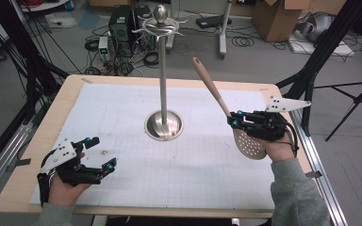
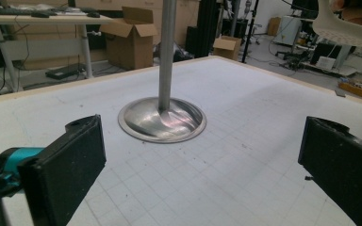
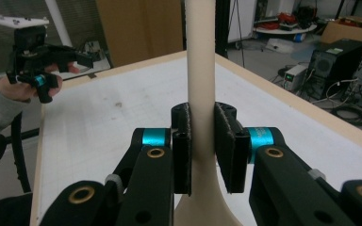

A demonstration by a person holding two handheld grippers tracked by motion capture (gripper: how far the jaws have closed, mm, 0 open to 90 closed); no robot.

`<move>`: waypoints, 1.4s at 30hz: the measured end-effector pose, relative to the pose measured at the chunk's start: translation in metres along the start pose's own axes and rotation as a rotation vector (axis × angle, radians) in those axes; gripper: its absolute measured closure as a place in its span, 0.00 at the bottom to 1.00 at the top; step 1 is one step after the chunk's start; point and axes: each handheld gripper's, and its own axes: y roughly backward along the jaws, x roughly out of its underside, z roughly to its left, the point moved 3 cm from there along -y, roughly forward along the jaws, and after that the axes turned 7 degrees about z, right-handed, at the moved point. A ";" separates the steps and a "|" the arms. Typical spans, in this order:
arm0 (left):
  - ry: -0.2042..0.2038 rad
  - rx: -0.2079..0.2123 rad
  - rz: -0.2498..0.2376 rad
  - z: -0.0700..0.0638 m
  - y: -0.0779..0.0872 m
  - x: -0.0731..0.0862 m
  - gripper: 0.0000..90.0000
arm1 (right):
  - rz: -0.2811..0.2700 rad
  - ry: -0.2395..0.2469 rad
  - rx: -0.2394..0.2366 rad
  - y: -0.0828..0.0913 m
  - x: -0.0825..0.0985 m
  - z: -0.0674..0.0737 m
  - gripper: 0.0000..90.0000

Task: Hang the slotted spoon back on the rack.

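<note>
Slotted wooden spatula (image 1: pixel 226 113) clamped between the right gripper (image 3: pixel 201 146) fingers (image 3: pixel 181 141) just above the perforated blade, handle end slanting up and away toward the hook stand (image 1: pixel 163 75) — probably so the handle end can reach a hook at the top. Grip low on the neck, leaving the long handle free beyond the fingers. Left gripper (image 1: pixel 101 153) fingers (image 2: pixel 70 165) spread wide, grasping nothing, low over the surface (image 1: pixel 122 188) — stand base ahead of them, apart.

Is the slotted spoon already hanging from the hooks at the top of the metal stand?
No, the slotted spoon is clamped in the right tool, apart from the stand.
</note>
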 end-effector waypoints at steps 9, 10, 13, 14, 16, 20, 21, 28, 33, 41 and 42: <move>-0.002 -0.003 0.013 0.000 -0.001 0.002 0.02 | -0.019 -0.005 0.013 0.001 -0.015 -0.001 0.87; -0.004 -0.003 0.014 0.001 -0.001 0.002 0.02 | -0.015 -0.011 0.009 0.001 -0.016 -0.001 0.87; -0.002 -0.005 0.017 0.001 -0.002 0.002 0.02 | -0.020 -0.007 0.006 0.002 -0.021 -0.001 0.87; -0.001 -0.005 0.017 0.001 -0.001 0.003 0.02 | -0.022 -0.005 0.006 0.002 -0.023 -0.001 0.87; 0.002 -0.001 0.011 0.001 -0.001 0.002 0.02 | -0.023 -0.001 0.007 0.002 -0.027 -0.002 0.87; 0.004 0.004 0.005 0.002 0.001 0.001 0.02 | -0.004 -0.021 0.017 0.004 -0.034 -0.002 0.87; 0.011 0.005 0.001 0.002 0.001 0.001 0.02 | -0.004 -0.018 0.021 0.004 -0.035 -0.003 0.87; 0.014 0.000 -0.001 0.003 0.002 0.001 0.02 | -0.006 -0.017 0.023 0.004 -0.046 -0.002 0.87; 0.012 -0.003 0.000 0.004 0.002 0.002 0.02 | -0.007 -0.013 0.021 0.002 -0.050 -0.002 0.87; 0.007 -0.011 0.003 0.004 0.003 0.002 0.02 | -0.012 -0.041 0.009 -0.002 -0.053 -0.003 0.87; 0.005 -0.011 0.004 0.004 0.003 0.002 0.02 | -0.014 -0.040 0.009 -0.003 -0.054 -0.003 0.87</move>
